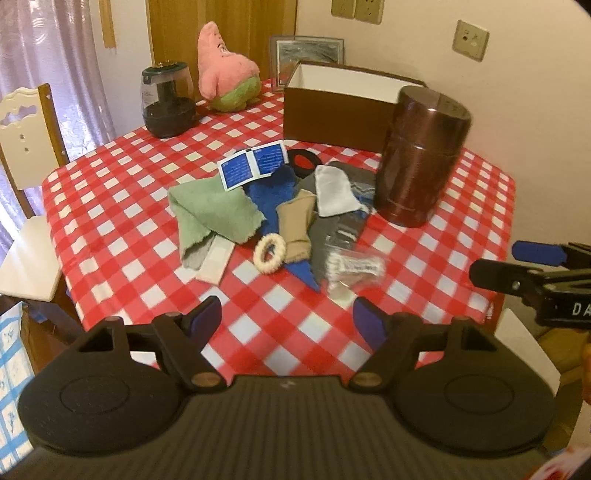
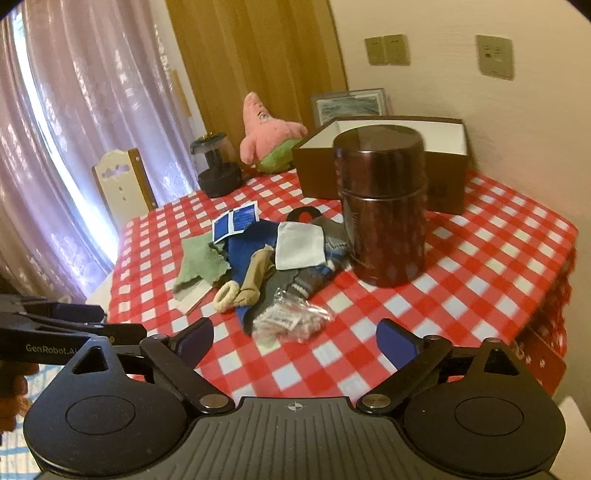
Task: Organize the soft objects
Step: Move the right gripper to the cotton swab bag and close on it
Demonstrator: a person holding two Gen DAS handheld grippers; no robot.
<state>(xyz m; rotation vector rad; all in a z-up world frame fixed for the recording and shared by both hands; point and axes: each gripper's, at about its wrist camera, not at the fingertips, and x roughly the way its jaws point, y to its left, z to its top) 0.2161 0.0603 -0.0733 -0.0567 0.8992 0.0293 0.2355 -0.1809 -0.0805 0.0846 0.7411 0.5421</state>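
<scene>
Both tongs held wide and empty above the desk's (image 1: 110, 184) near edge.
The pile (image 1: 273, 218) lies mid-desk; its overlapped cloths could be dragged together, and the canister (image 1: 421, 158) beside it knocked.

Red-and-white checked tablecloth (image 1: 122, 206) covers the whole table. Near the right side stands a tall dark brown cylindrical canister (image 1: 421, 155), upright, lid on. Far left there's a dark jar-like appliance (image 1: 168, 101) with a clear top. A framed picture (image 1: 306, 55) leans on the far wall, partly hidden. Pale wall plates (image 1: 471, 40) sit higher on that wall. A cream-and-wood chair (image 1: 26, 144) is at the table's left edge, with lilac curtains (image 1: 48, 55) and a wooden door (image 1: 221, 22) further back.
</scene>
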